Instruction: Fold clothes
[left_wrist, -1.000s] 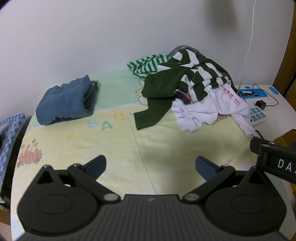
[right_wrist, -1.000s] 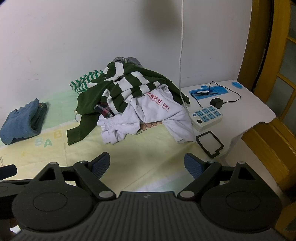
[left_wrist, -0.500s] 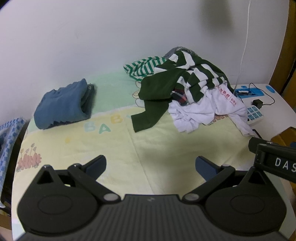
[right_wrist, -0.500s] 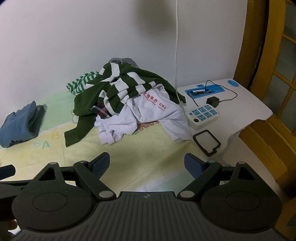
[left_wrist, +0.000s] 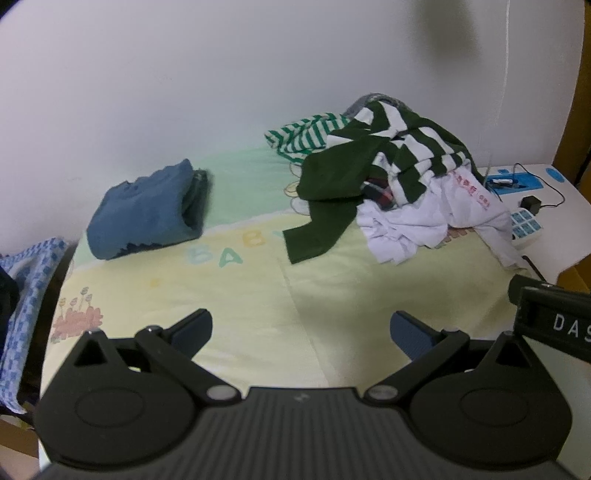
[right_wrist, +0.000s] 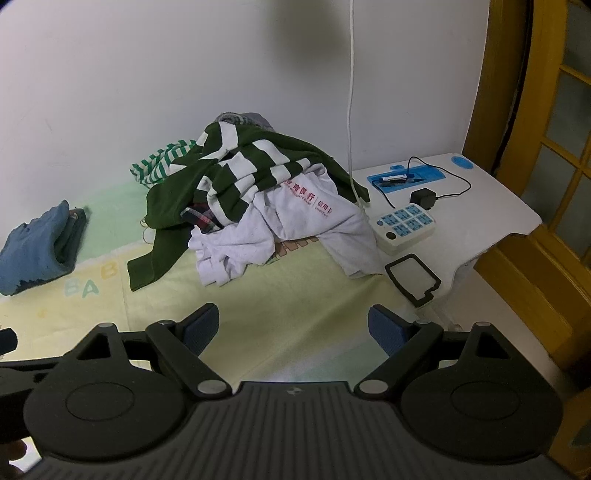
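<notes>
- Both views sit a little farther back from the pile (left_wrist: 399, 192) than a second ago; it reads smaller and higher in each, while the blue-padded fingers are spread just as they were.
- Left gripper (left_wrist: 301, 332): fingers wide apart, nothing between them, hovering over bare sheet (left_wrist: 258, 295).
- Right gripper (right_wrist: 293, 328): fingers likewise wide and empty, over the sheet's near edge; its body shows at the right border of the left view.
- Pile: unfolded clothes heaped at the far side against the wall. Green-and-white striped top (right_wrist: 243, 173) uppermost, one dark green sleeve (left_wrist: 314, 236) trailing toward the "BABY" print; white shirt (right_wrist: 295, 225) with red lettering below it; a thin-striped piece (left_wrist: 306, 136) behind.
- Blue garment (left_wrist: 147, 210): already folded, lying alone at far left, well apart from the pile.
- Side table (right_wrist: 491, 206): power strip (right_wrist: 404, 225), charger and cable, black frame; the white shirt's hem hangs just beside the strip.
- Step, as judged: between items, one done, next pick not begun.
- Next move calls for reaching forward, pinching a single garment only (the trailing sleeve or the white shirt's near edge look most accessible) and drawing it onto open sheet without snagging the cable.
</notes>
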